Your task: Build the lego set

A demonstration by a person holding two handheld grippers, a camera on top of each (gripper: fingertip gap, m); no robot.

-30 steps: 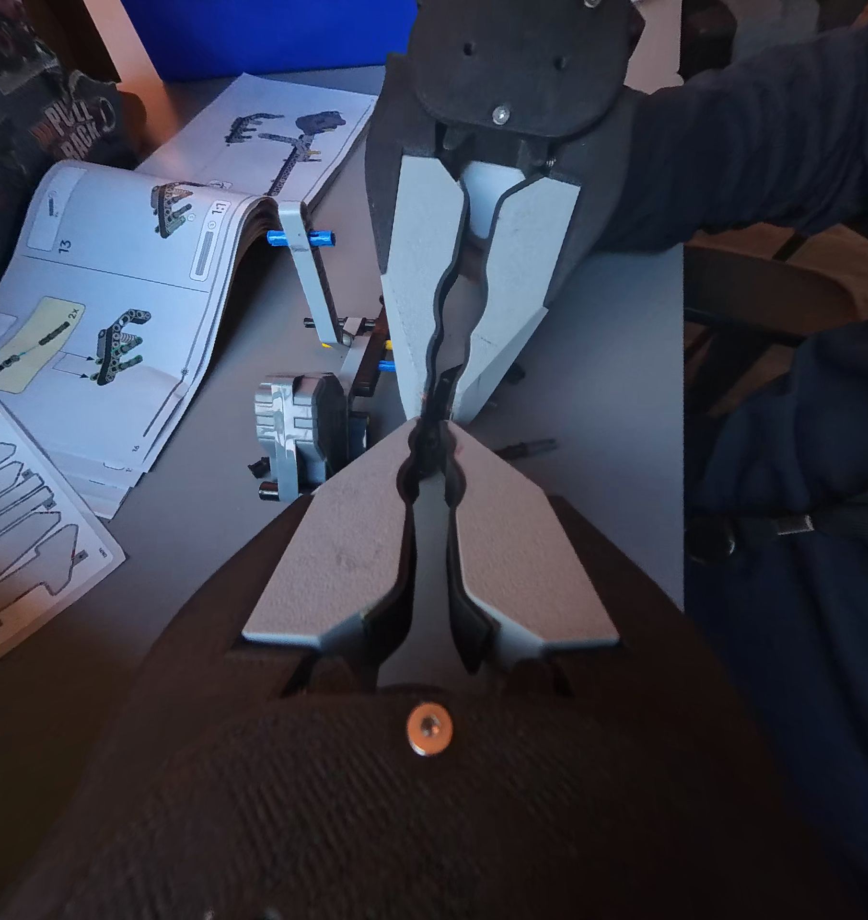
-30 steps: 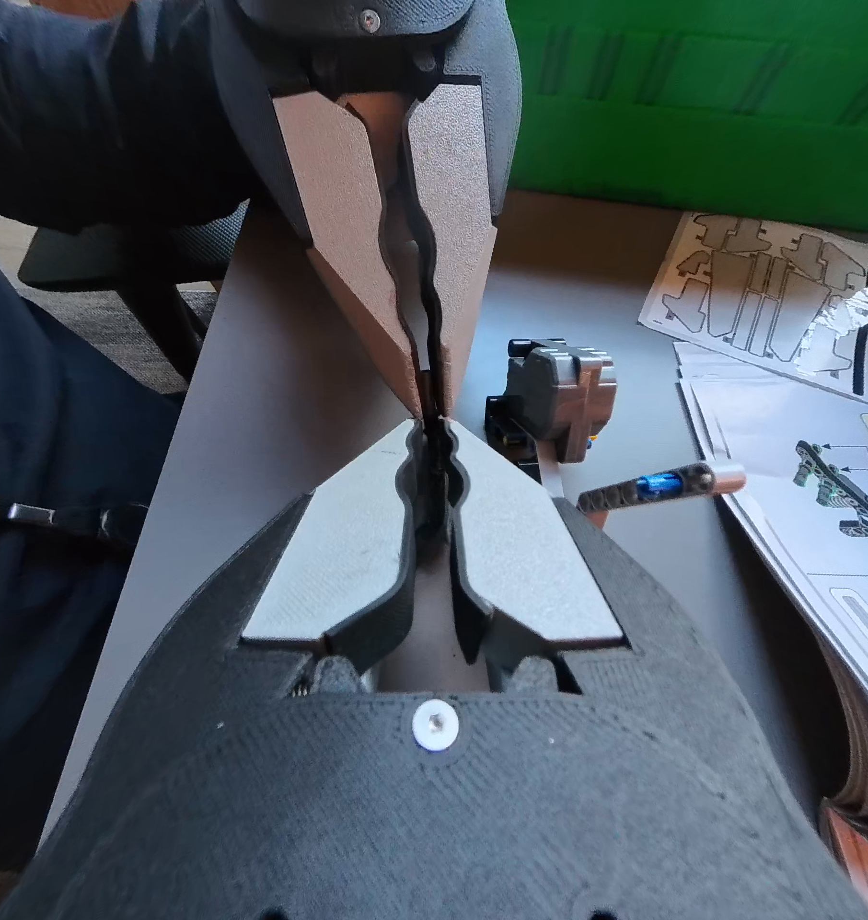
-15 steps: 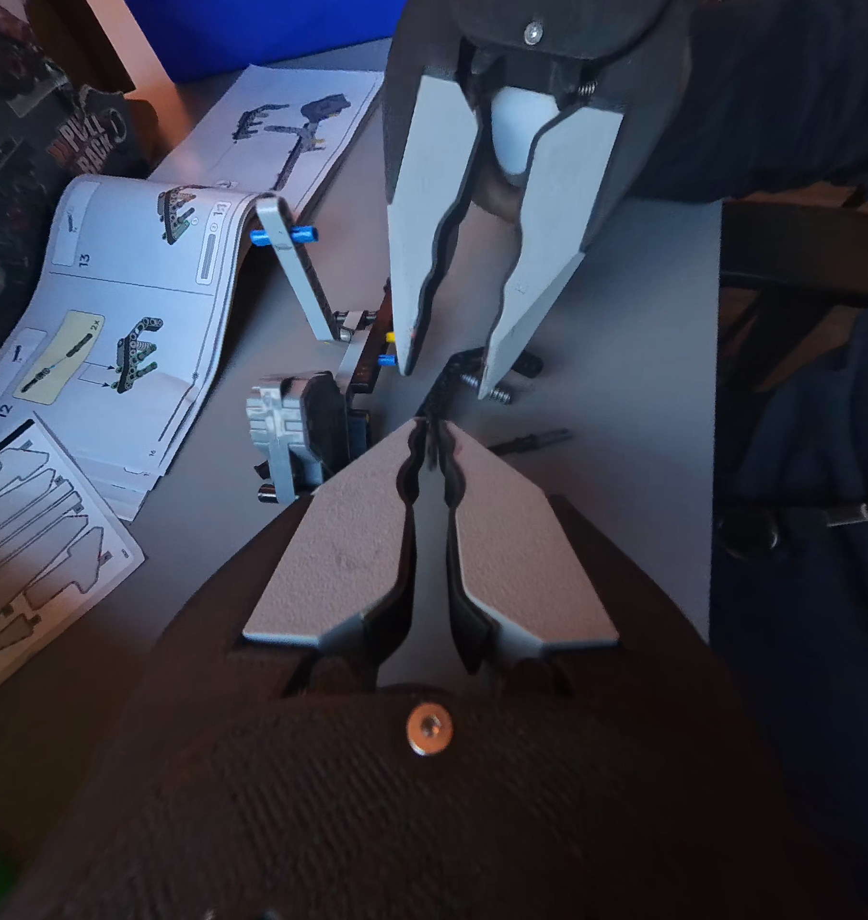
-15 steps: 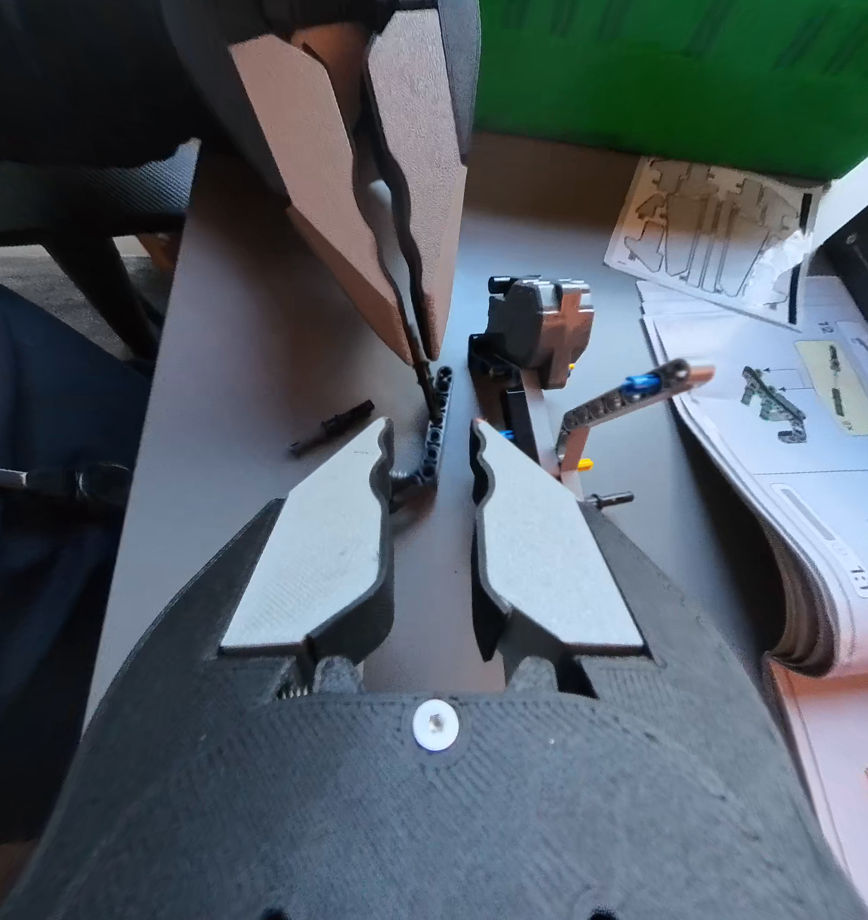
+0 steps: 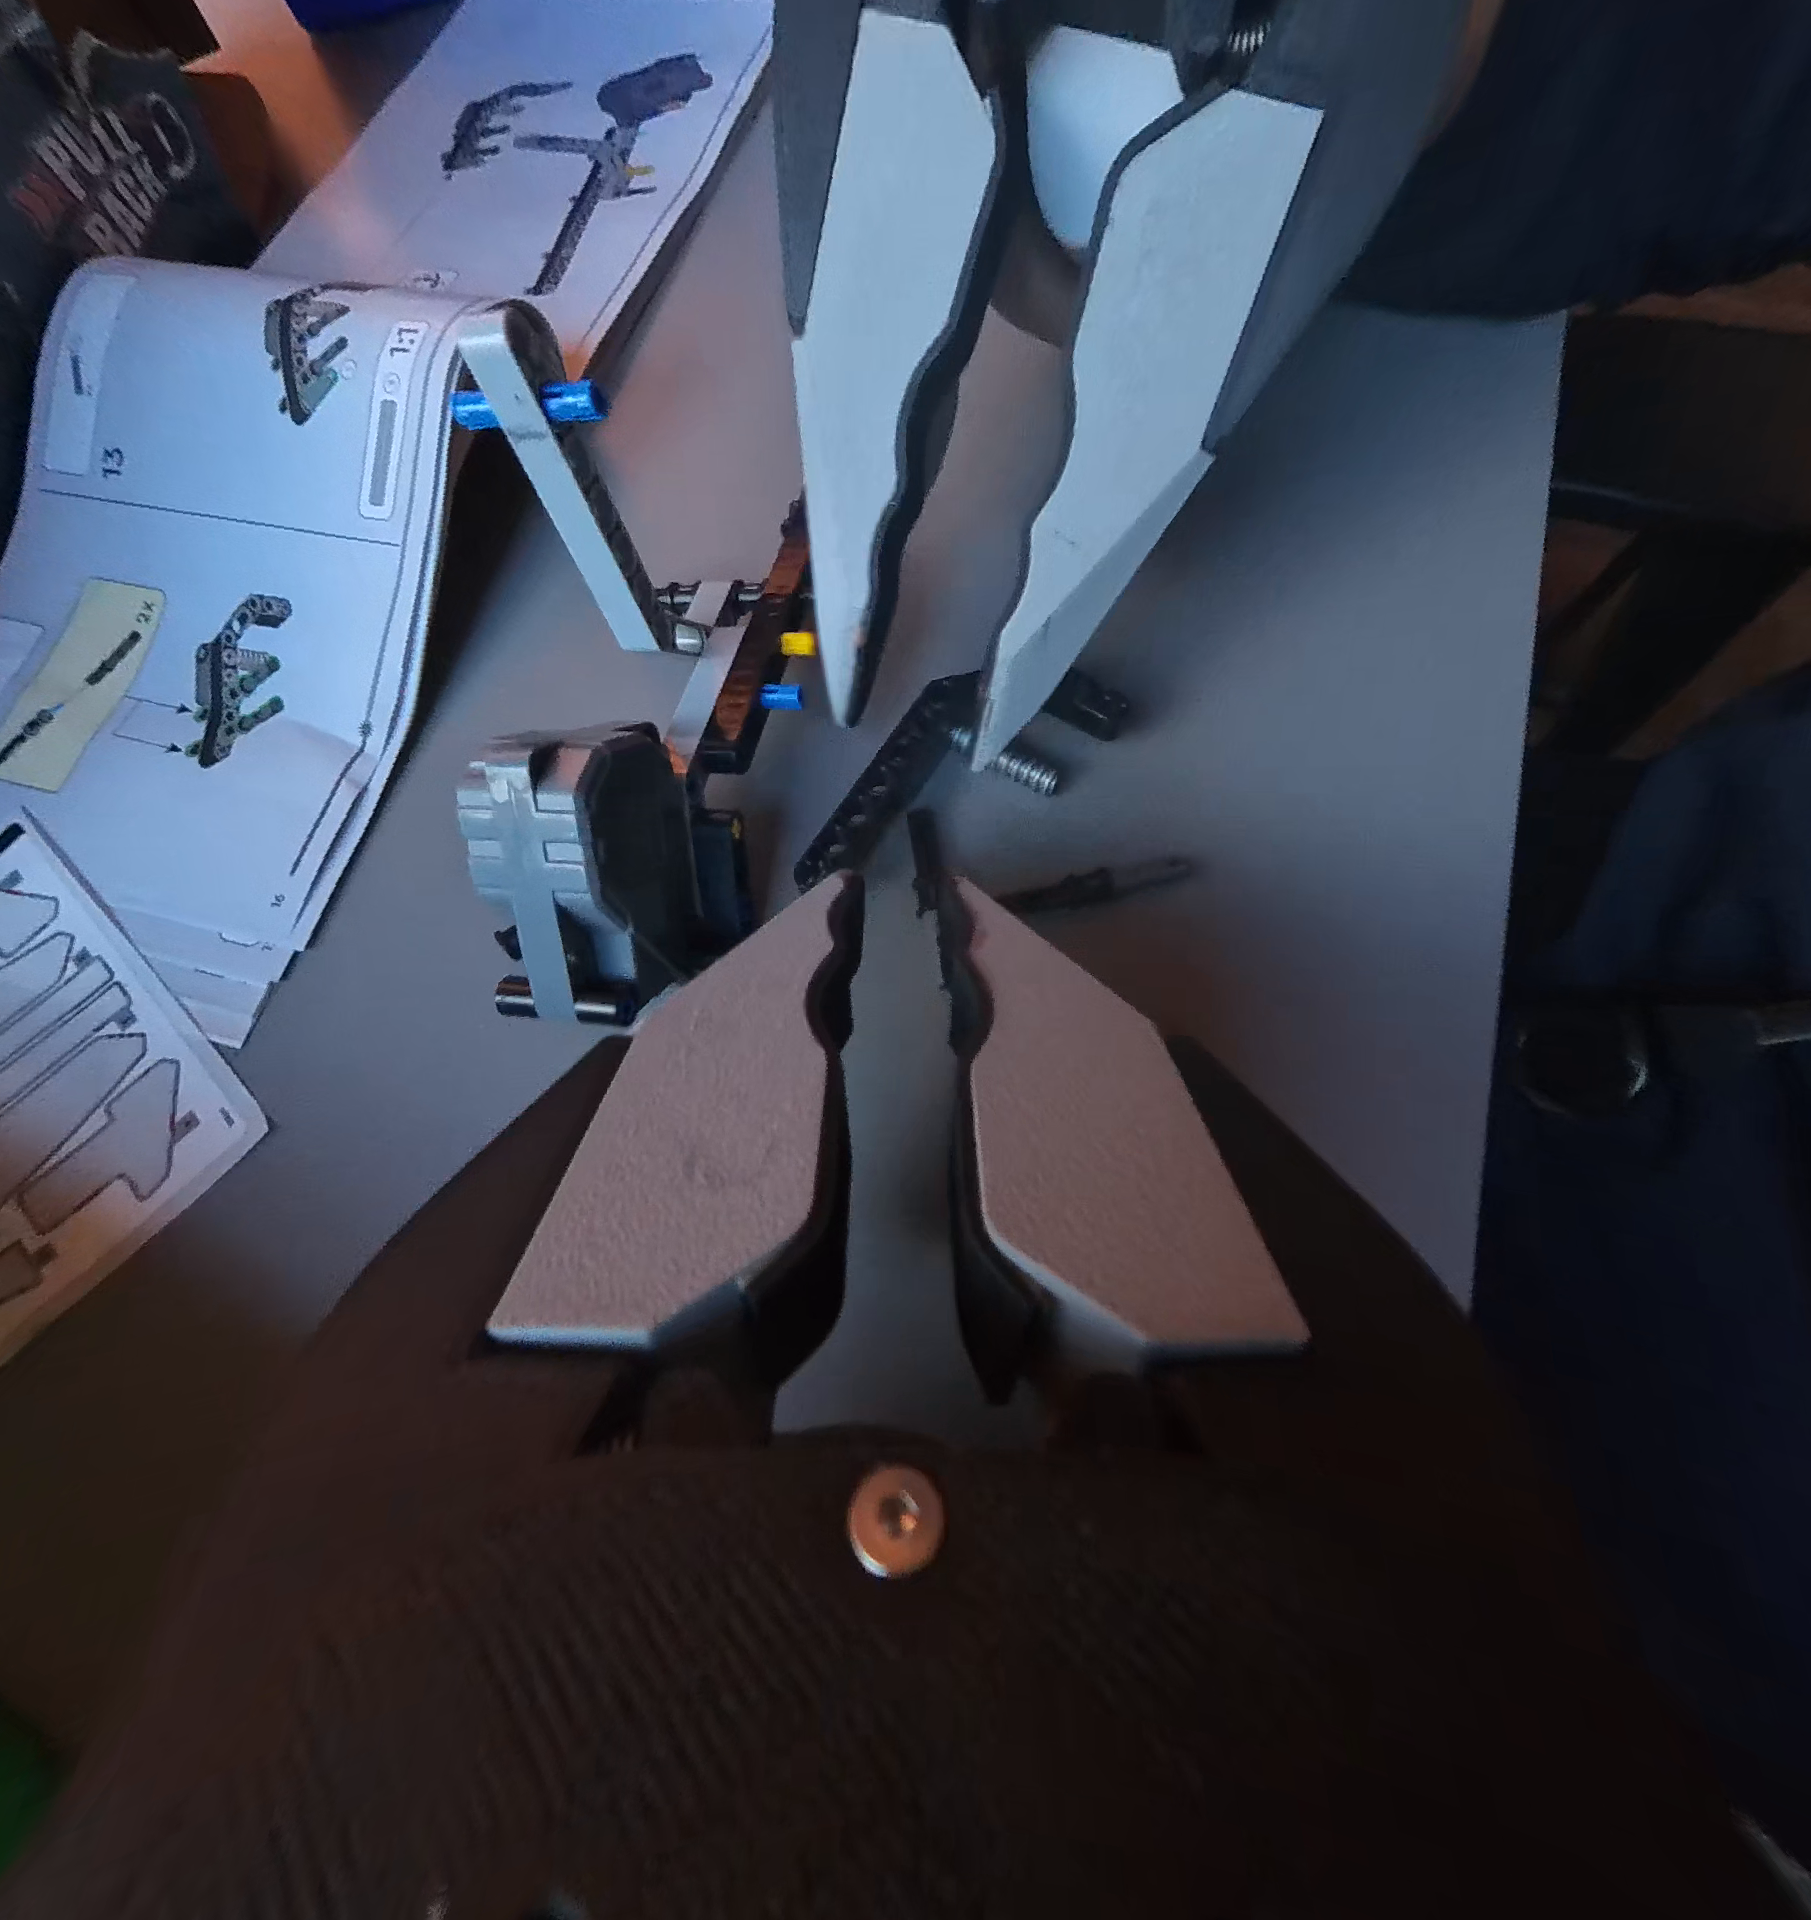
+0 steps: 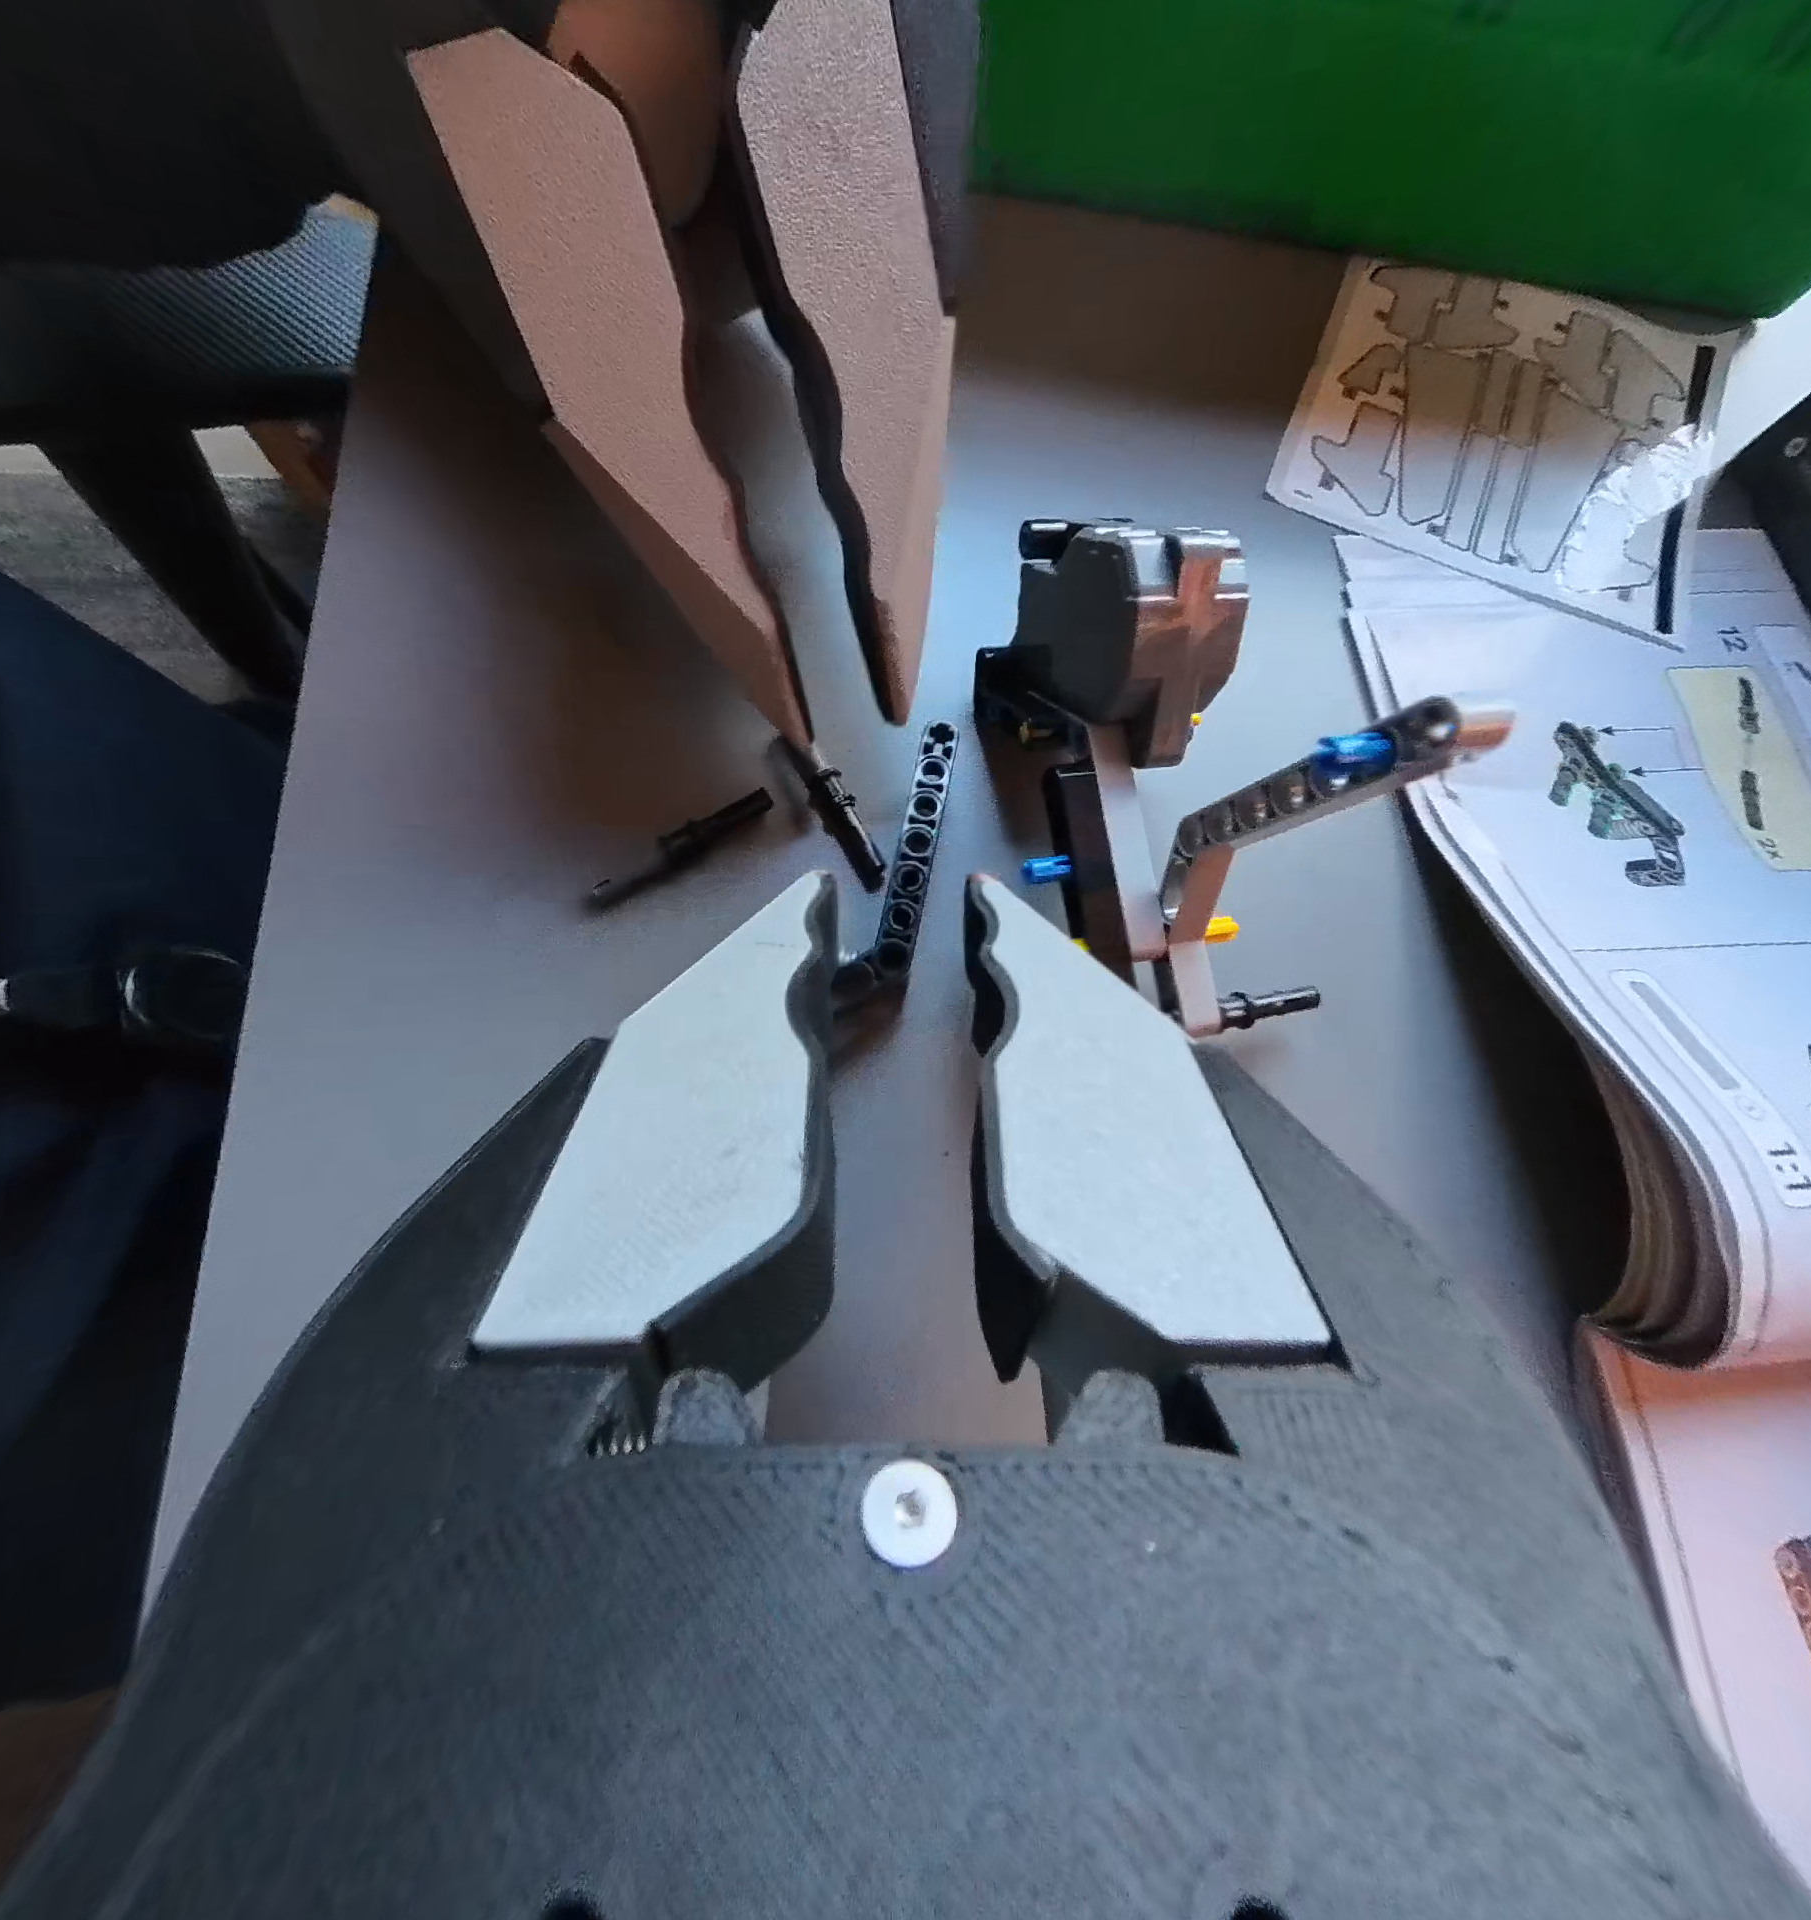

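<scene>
My right gripper (image 6: 901, 883) is open and empty, with a black bent beam (image 6: 916, 831) lying on the grey table (image 6: 527, 644) between its tips. In the left wrist view the right gripper (image 5: 916, 738) hangs over that beam (image 5: 880, 790). My left gripper (image 5: 896, 883) has its jaws slightly parted. A short black pin (image 5: 922, 852) sits at one fingertip; I cannot tell if it still touches. The left gripper (image 6: 844, 722) and pin (image 6: 828, 800) also show in the right wrist view. The part-built model with its grey motor block (image 6: 1140, 623) stands beside the beam.
A second black pin (image 6: 683, 842) lies on the table toward the person's side. An open instruction booklet (image 6: 1659, 935) and a sticker sheet (image 6: 1503, 416) lie beyond the model. A green box (image 6: 1400, 125) stands at the back. The table edge (image 5: 1503, 831) runs next to the person's dark clothes. The tips of both grippers are at nearly the same place.
Both grippers were shut tip to tip a second ago. The right gripper opened and drew back, leaving the black beam on the table. The left gripper's jaws have parted slightly.
</scene>
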